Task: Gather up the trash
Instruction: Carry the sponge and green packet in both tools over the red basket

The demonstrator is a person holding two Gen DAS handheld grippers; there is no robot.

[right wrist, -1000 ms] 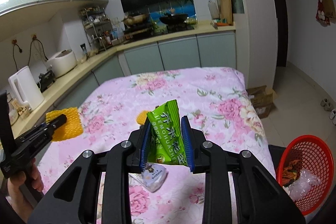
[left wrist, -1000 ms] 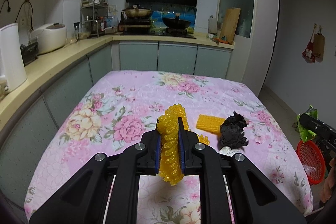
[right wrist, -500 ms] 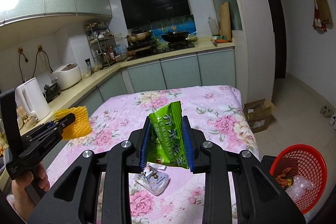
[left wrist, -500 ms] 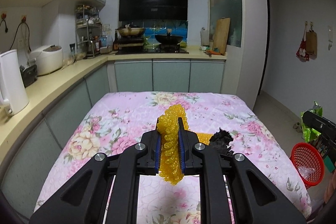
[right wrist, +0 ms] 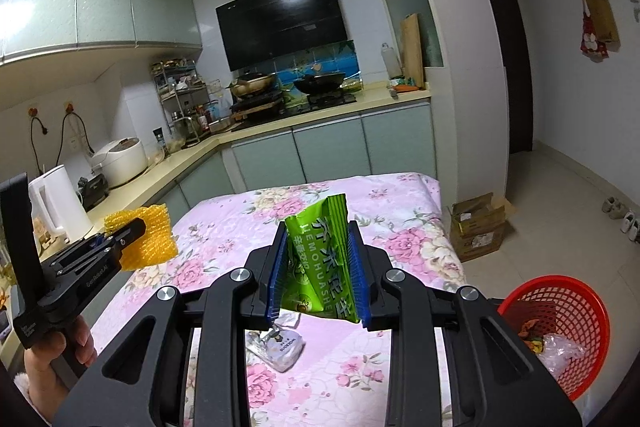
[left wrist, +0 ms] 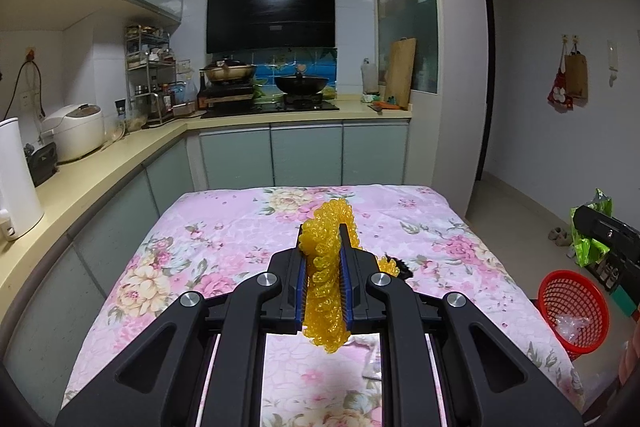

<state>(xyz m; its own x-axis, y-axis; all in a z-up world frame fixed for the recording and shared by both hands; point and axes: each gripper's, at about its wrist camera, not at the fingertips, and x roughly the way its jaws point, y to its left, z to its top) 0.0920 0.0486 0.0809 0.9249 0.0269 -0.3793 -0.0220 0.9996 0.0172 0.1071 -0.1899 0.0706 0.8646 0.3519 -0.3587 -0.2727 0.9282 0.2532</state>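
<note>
Both tongs risen: left tongs (left wrist: 324, 267) clamp yellow foam (left wrist: 326, 291); right tongs (right wrist: 320, 267) clamp green wrapper (right wrist: 322, 263).

The right gripper (right wrist: 318, 267) pinches a green snack packet (right wrist: 320, 267) above the floral tabletop (right wrist: 400, 247); a red basket (right wrist: 560, 327) sits nearby.

Both grippers are matte black plastic. The left gripper (left wrist: 323, 259) and the right gripper (right wrist: 318, 261) each have two angular arms with triangular cut-outs, round silver screws at the joints, and blue ribbed pads (right wrist: 357, 275) lining the inside of the fingers. Seen from the side, the left gripper carries small white lettering and tiny screws. A fluffy pale cuff (right wrist: 24, 385) shows at the wrist.
</note>
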